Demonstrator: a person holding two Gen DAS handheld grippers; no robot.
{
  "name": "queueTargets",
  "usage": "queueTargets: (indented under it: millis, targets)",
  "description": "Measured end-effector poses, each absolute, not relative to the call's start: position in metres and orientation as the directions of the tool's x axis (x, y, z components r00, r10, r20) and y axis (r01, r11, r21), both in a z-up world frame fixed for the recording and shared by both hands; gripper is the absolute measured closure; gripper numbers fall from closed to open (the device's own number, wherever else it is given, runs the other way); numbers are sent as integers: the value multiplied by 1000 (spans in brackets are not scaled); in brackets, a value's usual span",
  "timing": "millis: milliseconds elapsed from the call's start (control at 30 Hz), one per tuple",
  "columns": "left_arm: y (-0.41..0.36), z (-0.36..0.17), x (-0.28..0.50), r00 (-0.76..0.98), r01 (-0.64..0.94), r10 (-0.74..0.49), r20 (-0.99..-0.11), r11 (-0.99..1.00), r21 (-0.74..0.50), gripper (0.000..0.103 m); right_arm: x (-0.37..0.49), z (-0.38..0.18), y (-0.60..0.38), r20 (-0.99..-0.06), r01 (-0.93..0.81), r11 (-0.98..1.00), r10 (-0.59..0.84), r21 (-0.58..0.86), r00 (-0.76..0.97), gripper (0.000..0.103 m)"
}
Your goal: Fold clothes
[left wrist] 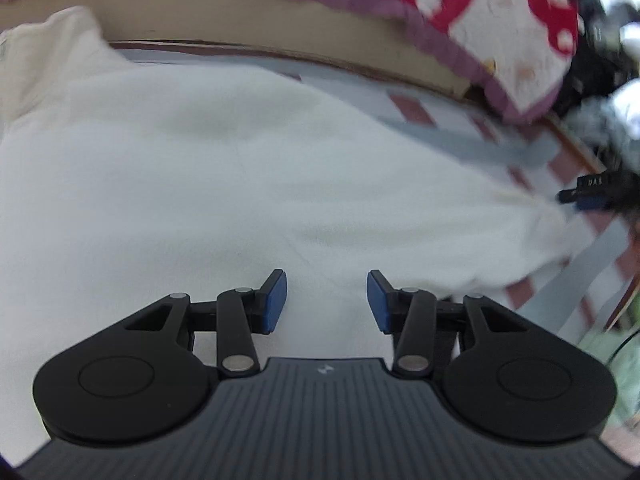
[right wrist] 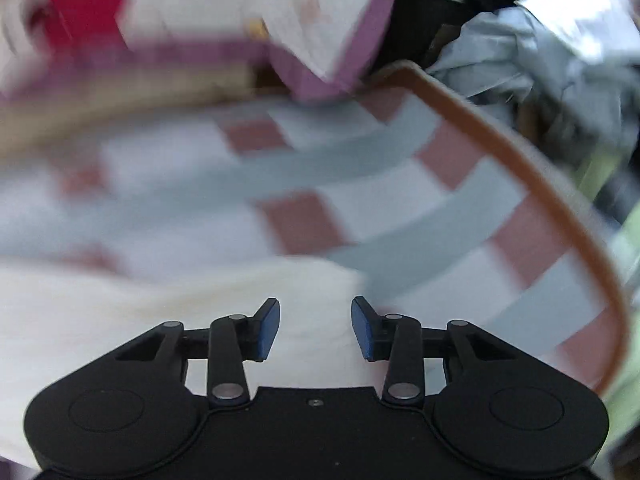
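Lying lengthwise left-to-right on the checked cloth (right wrist: 384,204), the white garment (left wrist: 224,184) sits beneath both empty, wide-spread grippers: left gripper (left wrist: 327,300), right gripper (right wrist: 315,328).

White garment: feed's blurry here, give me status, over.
Left gripper open, right gripper open. White garment spread on checked mat. Nothing blocking.

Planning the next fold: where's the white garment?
The white garment lies on the checked cloth, under both open grippers, before the red-and-white pillow.

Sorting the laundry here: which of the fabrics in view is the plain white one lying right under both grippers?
The white garment, plain and unpatterned, spread under both open grippers. The checked cloth beneath has grey and red-brown bands; the purple-edged fabric behind carries red print.
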State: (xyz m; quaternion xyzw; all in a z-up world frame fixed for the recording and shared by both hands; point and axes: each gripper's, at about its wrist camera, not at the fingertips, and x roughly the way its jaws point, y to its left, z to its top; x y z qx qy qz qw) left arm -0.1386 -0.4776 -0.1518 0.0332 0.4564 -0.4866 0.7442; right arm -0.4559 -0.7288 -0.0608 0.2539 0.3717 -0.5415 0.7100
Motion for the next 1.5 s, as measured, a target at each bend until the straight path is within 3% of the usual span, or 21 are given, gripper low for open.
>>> queueTargets:
  millis: [200,400,500,533,633,833,1000,1033,1067,1100,1133,1300,1500]
  targets:
    - [-437,-131,-101,244,720,-712,-659,588,-368,59,-363,-9,-636,-606,733,555,-443,394,661,54]
    - [-392,-96,-23,435,640,-649,-625,711,-293,59,-253,-4,-591,-429,486,688,-272,539,861,48]
    - [-387,-79,20,483,625,-640,-598,730,-276,56,-205,-31,-587,-518,537,710,-279,455,808,49]
    - [-389,-75,33,494,628,-639,-589,731,-266,55,-195,-42,-590,-550,553,719,-282,421,786,54]
    - [-415,-77,69,463,676,-663,-588,694,-250,46,-194,-67,-602,-592,576,736,-300,355,748,55]
    - [-481,-115,130,333,670,-595,-731,695,-260,45,-208,-111,-635,-644,639,707,-343,303,684,55]
    - [-501,-147,149,276,670,-530,-801,704,-235,41,-198,-109,-619,-641,599,791,-398,123,656,55]
    - [-503,-150,148,257,692,-542,-800,681,-239,43,-195,-110,-616,-642,585,805,-394,104,657,55]
    - [-504,-153,146,242,715,-553,-797,657,-238,52,-193,-111,-613,-644,569,818,-391,85,658,55]
    - [-505,-152,140,242,745,-565,-789,629,-222,88,-190,-114,-611,-651,564,822,-389,74,652,55]
    - [-505,-149,133,252,776,-575,-778,601,-193,99,-188,-120,-611,-665,569,820,-388,67,637,55]
    - [-498,-126,95,452,843,-632,-629,533,71,99,-185,-131,-613,-686,586,806,-383,79,618,55]
    - [-510,-119,116,496,803,-635,-592,595,35,99,-186,-132,-617,-671,603,786,-372,140,641,53]
